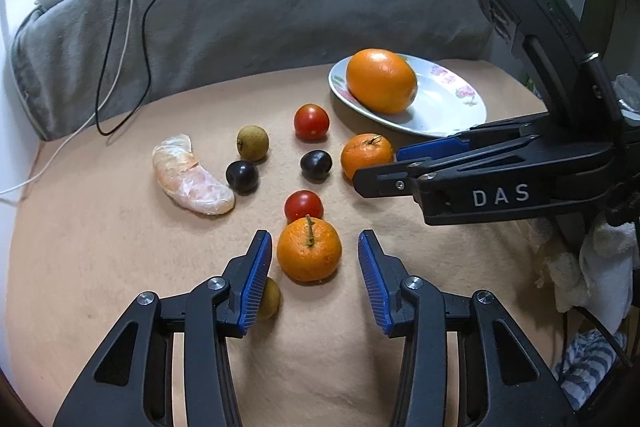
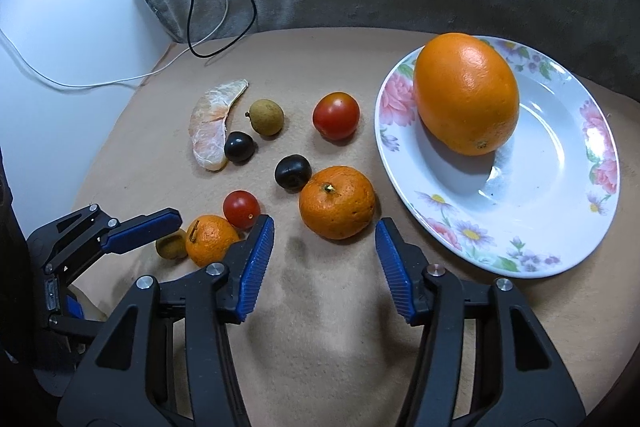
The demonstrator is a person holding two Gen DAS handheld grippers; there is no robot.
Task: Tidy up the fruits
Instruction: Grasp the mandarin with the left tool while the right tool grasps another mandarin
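Note:
A big orange (image 1: pixel 381 79) (image 2: pixel 466 93) lies on a flowered white plate (image 1: pixel 448 107) (image 2: pixel 540 195). Loose fruit lies on the beige cloth: two mandarins (image 1: pixel 309 249) (image 2: pixel 337 201), two tomatoes (image 1: pixel 311 121) (image 1: pixel 303 205), two dark plums (image 1: pixel 316 165) (image 1: pixel 241 177), two longans (image 1: pixel 252 142) (image 1: pixel 269 298) and a peeled citrus segment (image 1: pixel 191 174). My left gripper (image 1: pixel 314 267) is open, its pads on either side of the near mandarin without touching. My right gripper (image 2: pixel 325 259) is open just in front of the other mandarin, beside the plate.
A grey cushion (image 1: pixel 248 7) runs along the back with black and white cables (image 1: pixel 120 39) hanging over it. A white wall (image 2: pixel 60 27) is at the left. Bundled cloths (image 1: pixel 600 267) lie off the right edge of the cloth.

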